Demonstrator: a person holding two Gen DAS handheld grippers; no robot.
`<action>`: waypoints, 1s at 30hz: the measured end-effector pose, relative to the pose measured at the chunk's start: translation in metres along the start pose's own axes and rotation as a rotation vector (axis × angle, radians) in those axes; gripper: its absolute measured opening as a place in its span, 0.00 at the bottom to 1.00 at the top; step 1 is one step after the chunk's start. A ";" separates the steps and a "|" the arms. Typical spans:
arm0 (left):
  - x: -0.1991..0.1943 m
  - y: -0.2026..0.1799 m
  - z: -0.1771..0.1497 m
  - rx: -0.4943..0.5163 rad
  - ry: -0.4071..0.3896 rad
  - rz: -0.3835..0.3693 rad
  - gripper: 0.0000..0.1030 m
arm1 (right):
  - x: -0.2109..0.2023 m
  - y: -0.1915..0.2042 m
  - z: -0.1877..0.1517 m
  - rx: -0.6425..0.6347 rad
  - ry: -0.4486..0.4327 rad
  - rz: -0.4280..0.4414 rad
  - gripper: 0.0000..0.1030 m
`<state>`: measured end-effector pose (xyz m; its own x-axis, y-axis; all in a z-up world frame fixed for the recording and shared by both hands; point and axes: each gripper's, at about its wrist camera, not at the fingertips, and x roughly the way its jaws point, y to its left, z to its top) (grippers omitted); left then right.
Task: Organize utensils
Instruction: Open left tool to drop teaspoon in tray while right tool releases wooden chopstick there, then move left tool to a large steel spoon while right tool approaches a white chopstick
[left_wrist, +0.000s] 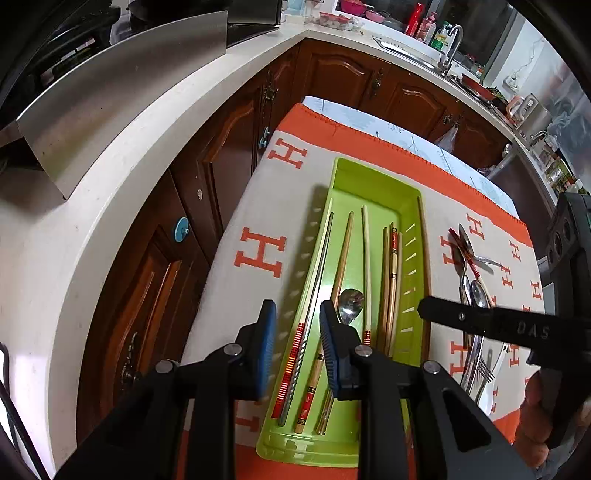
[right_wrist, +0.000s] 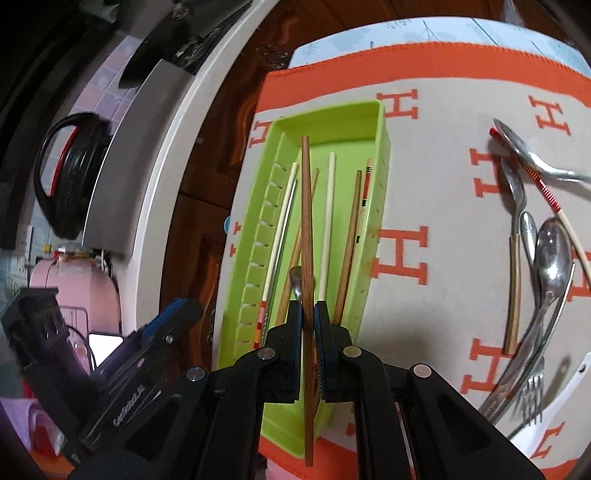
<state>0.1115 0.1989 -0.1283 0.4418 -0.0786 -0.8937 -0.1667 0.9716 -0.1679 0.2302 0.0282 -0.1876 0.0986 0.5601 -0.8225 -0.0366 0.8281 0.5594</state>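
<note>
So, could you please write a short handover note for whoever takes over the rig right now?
Left gripper: open and empty above the green plastic tray.
Right gripper: shut on a dark wooden chopstick, over the tray.
Done: several chopsticks and a small metal spoon lie in the tray.
Left: drop the held chopstick, then sort the pile of metal spoons and forks on the orange-and-white cloth.

Both cameras ride on the handheld grippers and look steeply down along their fingers at the tabletop (left_wrist: 258, 206), from close above. The left one hangs over the near end of the green tray (left_wrist: 373, 184), facing the cabinets beyond. The right one sits just beside it. Both catch the tray (right_wrist: 332, 114) and the loose cutlery (left_wrist: 472, 280) (right_wrist: 535, 240).
</note>
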 end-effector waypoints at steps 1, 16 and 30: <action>0.000 -0.001 0.000 0.000 0.002 0.000 0.21 | 0.002 -0.001 0.002 0.005 -0.003 0.005 0.07; 0.002 -0.002 0.001 -0.005 0.000 0.010 0.24 | -0.005 0.003 0.014 0.002 -0.057 -0.020 0.30; -0.016 -0.040 -0.011 0.091 -0.032 0.029 0.81 | -0.037 -0.014 -0.023 -0.079 -0.079 -0.077 0.30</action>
<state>0.1017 0.1588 -0.1118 0.4658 -0.0440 -0.8838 -0.1003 0.9897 -0.1021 0.2040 -0.0037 -0.1679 0.1818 0.4933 -0.8507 -0.1042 0.8699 0.4821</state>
